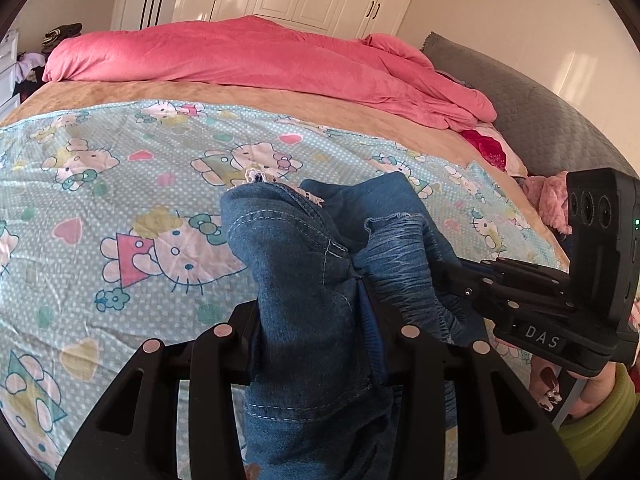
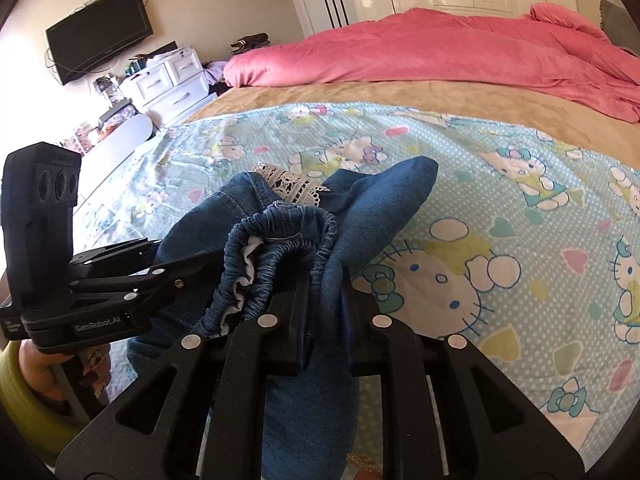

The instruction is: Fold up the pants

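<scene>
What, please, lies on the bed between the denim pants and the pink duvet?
Only the cartoon-print sheet and a tan blanket strip lie between the pants and the duvet; the right wrist view shows it best.

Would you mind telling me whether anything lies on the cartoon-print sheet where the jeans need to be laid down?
Nothing visible does. The jeans hang in both claws above the sheet; the pink duvet lies farther back.

Blue denim pants (image 1: 308, 280) with a gathered elastic waistband (image 2: 276, 248) and lace trim (image 2: 292, 186) hang bunched above the bed, lifted.
</scene>
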Tool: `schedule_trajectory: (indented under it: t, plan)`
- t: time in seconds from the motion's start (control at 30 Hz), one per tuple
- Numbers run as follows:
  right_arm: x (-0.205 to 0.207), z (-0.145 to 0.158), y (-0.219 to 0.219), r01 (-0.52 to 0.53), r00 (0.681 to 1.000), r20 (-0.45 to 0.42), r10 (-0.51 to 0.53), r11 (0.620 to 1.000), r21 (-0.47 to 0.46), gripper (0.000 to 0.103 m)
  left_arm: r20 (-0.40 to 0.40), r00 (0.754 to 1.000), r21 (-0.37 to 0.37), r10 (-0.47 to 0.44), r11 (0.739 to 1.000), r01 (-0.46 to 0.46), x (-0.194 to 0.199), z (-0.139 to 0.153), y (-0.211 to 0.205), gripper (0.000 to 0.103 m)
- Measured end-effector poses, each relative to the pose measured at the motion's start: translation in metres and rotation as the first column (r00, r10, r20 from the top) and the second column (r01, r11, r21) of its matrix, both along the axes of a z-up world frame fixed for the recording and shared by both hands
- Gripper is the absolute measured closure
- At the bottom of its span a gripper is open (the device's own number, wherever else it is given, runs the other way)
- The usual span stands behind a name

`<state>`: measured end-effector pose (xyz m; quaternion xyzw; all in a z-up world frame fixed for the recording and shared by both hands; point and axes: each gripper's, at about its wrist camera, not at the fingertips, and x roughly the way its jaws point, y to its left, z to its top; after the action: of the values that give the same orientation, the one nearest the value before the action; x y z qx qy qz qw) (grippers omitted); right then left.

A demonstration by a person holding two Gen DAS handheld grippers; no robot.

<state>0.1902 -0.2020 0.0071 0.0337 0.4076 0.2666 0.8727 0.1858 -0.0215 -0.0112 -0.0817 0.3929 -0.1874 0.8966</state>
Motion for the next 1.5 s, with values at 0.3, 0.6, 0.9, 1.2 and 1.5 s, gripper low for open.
schedule_trajectory:
  t: [0.3,0.6,0.9,1.2,1.5]
  plan:
    - [0.002,-0.006,-0.003,0.038,0.999,-0.015,-0.038,0.999,-0.016,0.084,-0.019,1.0,0.004,0.013,1.0,-0.013,0.003,-0.007,0.002,0.055]
    - [0.0,-0.012,-0.005,0.049,0.998,-0.023,-0.05,0.998,-0.044,0.074,-0.027,0.999,-0.004,0.026,1.0,-0.026,0.001,-0.011,0.006,0.045]
    - [-0.003,-0.02,-0.015,0.082,0.995,-0.057,-0.086,0.995,-0.065,0.057,-0.039,0.998,-0.024,0.045,0.999,-0.046,-0.008,-0.012,0.017,0.034]
    - [-0.019,-0.021,-0.032,0.128,0.989,-0.071,-0.133,0.99,-0.061,0.045,-0.083,0.994,0.005,0.066,0.998,-0.066,-0.022,-0.028,0.029,0.032]
    - [-0.021,-0.043,-0.027,0.155,0.98,-0.102,-0.172,0.975,-0.161,0.04,-0.091,0.994,0.06,0.06,0.997,-0.054,-0.02,-0.042,0.025,0.029]
